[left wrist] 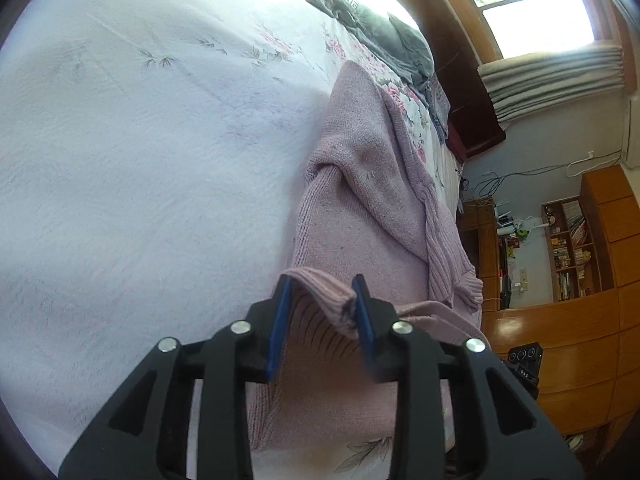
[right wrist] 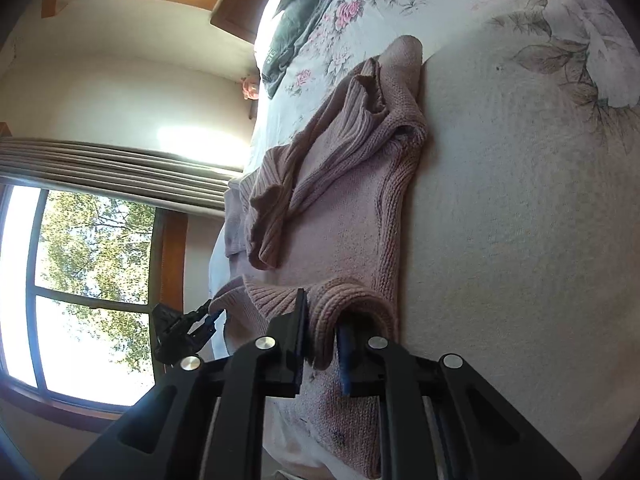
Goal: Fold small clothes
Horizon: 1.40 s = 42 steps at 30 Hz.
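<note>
The wooden bookshelf [left wrist: 568, 248] against the far wall has its compartments full of books and small items, too small to tell apart.

On the bed, over the flowered sheet [left wrist: 140, 160], lies a pink knitted sweater [left wrist: 360, 208]. It is partly folded, with a ribbed sleeve laid across its body. The left gripper [left wrist: 324, 312] has the ribbed hem between its blue pads; the jaws are moderately apart, and the fabric is bunched between them, touching both. The right gripper [right wrist: 322, 340] pinches a thick fold of the same hem, its jaws narrowly apart with the knit pressed between them. The hem is lifted a little from the sheet. A grey garment [right wrist: 304, 4] lies crumpled beyond the sweater, apart from it.
</note>
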### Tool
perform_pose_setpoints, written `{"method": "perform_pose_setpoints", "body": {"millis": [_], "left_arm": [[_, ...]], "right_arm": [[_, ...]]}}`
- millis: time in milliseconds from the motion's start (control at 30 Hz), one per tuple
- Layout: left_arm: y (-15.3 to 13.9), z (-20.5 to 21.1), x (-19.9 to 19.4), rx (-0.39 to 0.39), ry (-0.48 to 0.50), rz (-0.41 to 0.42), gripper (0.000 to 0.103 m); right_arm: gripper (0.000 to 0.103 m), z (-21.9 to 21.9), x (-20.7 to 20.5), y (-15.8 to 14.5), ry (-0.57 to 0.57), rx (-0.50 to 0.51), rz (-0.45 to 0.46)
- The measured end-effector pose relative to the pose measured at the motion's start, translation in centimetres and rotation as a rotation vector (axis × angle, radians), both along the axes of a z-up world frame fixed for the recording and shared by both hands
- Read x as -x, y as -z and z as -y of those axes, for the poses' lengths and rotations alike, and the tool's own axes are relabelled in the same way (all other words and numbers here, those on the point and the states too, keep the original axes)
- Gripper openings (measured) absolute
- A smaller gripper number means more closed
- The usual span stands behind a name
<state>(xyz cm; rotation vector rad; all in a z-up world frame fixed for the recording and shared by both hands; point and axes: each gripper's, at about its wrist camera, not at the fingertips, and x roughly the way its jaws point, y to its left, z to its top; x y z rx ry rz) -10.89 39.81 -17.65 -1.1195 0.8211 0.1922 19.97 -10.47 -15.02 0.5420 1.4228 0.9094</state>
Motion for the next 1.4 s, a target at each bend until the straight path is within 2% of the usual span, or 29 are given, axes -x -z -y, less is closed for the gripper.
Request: {"method": "perform_pose_setpoints", "body": {"millis": [67,133,233,333,600,667,767,833,900,967,1000,1133,1233,1300,1400], "left_arm": [[-1.4,-0.8,1.1,-0.023,-0.034,0.038,0.053],[-2.8,-1.3,1.8,-0.051,-0.031,0.055,0.053],[-4.5,-0.7,1.8,-0.158,0.019,0.029,0.056],[-5.2,0.8,0.6,-0.265,0.101,-0.007,0.06],[-3.3,5.2,-5.4,-0.51,0.296,-0.151,0.063],[-2.8,5.8,-6.4,-0.542,0.33,-0.172,0.063],[-2.2,6.2,-7.4,-0.559,0.356,-0.188,0.063],[-1.8,6.2,-7.8,-0.548,0.363,-0.195,0.055],[-1.8,6.4,-7.9,-0.551,0.371,-0.198,0.032],[-1.7,6.6,-7.8,-0.531,0.389,-0.182,0.016],[-1.7,6.7,-7.8,-0.516,0.392,-0.173,0.013],[-2.6,7.7,-7.1,-0.513,0.409,-0.112,0.012],[-2.4,7.8,-7.1,-0.517,0.416,-0.117,0.013],[-1.7,7.6,-7.5,-0.516,0.413,-0.151,0.023],[-0.9,7.4,-8.0,-0.506,0.409,-0.167,0.031]], "right_arm": [[0.037,0.3,-0.1,-0.5,0.012,0.012,0.009],[0.042,1.0,-0.2,-1.5,0.028,0.023,0.051],[0.045,1.9,-0.3,-3.0,0.036,0.07,0.121],[0.047,2.5,-0.1,-4.0,0.036,0.075,0.16],[0.049,1.9,1.2,-5.3,-0.001,0.101,0.22],[0.05,1.7,1.6,-5.4,-0.019,0.119,0.234],[0.05,1.5,2.0,-5.3,-0.039,0.143,0.248],[0.051,1.2,2.2,-5.2,-0.053,0.158,0.253],[0.051,0.9,2.3,-5.1,-0.066,0.18,0.262],[0.052,0.5,2.3,-4.9,-0.077,0.198,0.268],[0.052,0.4,2.4,-4.8,-0.082,0.204,0.27],[0.052,-0.6,2.2,-4.9,-0.111,0.226,0.297],[0.054,-1.9,2.0,-5.0,-0.15,0.268,0.343],[0.056,-2.8,1.8,-5.0,-0.179,0.327,0.386],[0.056,-4.1,1.6,-4.6,-0.22,0.386,0.43]]}}
